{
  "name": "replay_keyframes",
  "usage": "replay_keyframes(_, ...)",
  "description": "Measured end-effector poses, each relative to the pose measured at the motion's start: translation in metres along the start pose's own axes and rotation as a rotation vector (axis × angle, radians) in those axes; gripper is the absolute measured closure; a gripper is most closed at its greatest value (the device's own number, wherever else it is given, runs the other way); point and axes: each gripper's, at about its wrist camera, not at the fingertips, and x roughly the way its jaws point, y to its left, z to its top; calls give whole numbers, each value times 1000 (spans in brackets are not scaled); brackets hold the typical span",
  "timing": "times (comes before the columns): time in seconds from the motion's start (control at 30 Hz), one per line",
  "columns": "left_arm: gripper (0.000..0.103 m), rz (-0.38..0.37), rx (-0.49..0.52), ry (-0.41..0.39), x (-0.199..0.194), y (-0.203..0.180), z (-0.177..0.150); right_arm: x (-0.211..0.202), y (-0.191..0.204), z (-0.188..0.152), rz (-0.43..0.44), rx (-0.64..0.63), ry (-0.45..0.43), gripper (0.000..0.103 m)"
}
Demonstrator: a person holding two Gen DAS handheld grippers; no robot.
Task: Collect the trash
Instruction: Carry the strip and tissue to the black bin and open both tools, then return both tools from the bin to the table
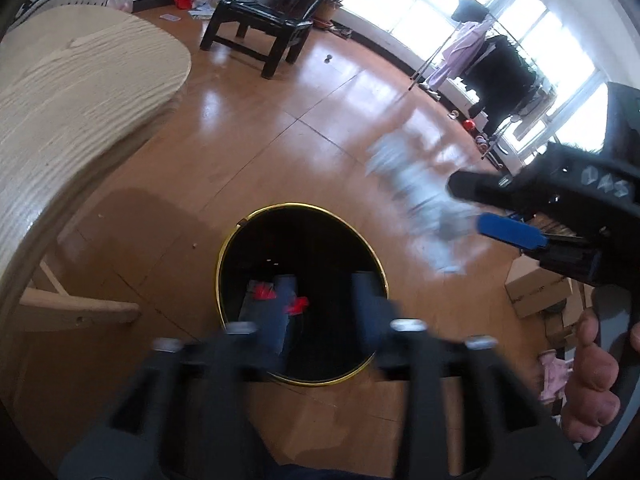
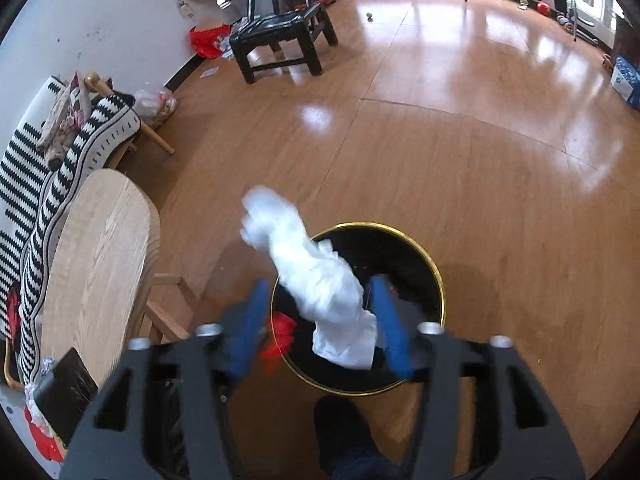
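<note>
A black trash bin with a gold rim (image 1: 240, 240) (image 2: 438, 280) stands on the wooden floor, with red scraps (image 1: 296, 305) inside. My left gripper (image 1: 324, 300) is open and empty above the bin. My right gripper (image 2: 324, 316) is open, its blue fingers (image 2: 252, 320) spread wide. A crumpled white tissue (image 2: 316, 276) hangs loose between them above the bin, touching neither finger. In the left wrist view the tissue (image 1: 424, 192) is blurred in the air beside the right gripper (image 1: 468, 208).
A light wooden table (image 1: 80, 92) (image 2: 100, 264) stands left of the bin. A black chair (image 1: 264, 20) (image 2: 280, 32) stands farther back. Cardboard boxes (image 1: 536, 288) lie right. A striped cushion (image 2: 40, 184) is beyond the table. My foot (image 2: 344, 432) is by the bin.
</note>
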Motion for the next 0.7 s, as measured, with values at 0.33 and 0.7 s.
replay_keyframes(0.33, 25, 15, -38, -30, -9, 4, 2, -3, 0, 2, -2, -1, -24, 29)
replay_keyframes(0.7, 14, 154, 15, -125, -97, 20, 6, -35, 60, -5, 91, -109, -114, 20)
